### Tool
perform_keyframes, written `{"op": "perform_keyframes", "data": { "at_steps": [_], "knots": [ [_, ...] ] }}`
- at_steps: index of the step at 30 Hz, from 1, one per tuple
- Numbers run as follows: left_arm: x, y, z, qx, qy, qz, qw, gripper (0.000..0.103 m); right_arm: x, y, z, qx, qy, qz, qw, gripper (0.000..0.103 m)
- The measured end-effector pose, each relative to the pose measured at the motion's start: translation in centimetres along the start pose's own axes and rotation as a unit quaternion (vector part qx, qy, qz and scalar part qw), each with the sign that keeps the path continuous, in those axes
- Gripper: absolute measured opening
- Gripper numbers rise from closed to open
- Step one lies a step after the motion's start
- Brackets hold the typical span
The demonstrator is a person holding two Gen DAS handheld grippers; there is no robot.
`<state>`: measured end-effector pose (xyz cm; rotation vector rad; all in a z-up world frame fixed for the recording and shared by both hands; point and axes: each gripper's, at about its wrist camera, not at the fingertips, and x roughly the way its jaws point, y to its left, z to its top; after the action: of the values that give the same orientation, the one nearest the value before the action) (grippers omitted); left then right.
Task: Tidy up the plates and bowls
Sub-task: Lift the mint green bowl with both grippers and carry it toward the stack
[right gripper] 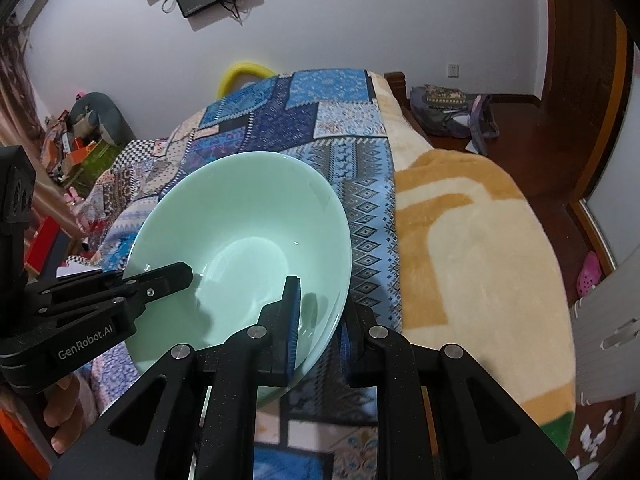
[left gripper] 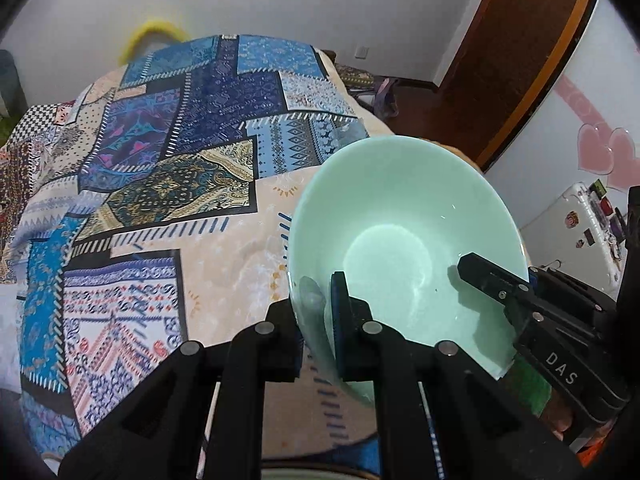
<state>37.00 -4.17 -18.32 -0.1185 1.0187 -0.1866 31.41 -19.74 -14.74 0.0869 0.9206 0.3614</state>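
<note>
Pale green glazed ceramic bowl (left gripper: 400, 240) at lower right of left wrist frame, held above patchwork-quilted bed (left gripper: 168, 152). Left gripper (left gripper: 316, 320) and right gripper (right gripper: 320, 324) each clamped on opposite rim. Step: two-handed carry. Next: level transfer to stacking spot, unseen.

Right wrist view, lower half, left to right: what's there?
left gripper → green bowl → right gripper clamped on its rim → blue patterned quilt → tan fleece blanket → white panel.
</note>
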Motion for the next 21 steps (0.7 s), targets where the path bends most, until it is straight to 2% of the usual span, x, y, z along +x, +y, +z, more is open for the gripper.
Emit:
{"op": "perform_keyframes", "data": {
  "at_steps": [21],
  "knots": [
    [-11.8,0.9,-5.8,-0.007,-0.048,0.018,0.9987,0.011,-5.6,6.2,-2.3,-0.030,-0.031,0.021,0.999,0.015]
  ]
}}
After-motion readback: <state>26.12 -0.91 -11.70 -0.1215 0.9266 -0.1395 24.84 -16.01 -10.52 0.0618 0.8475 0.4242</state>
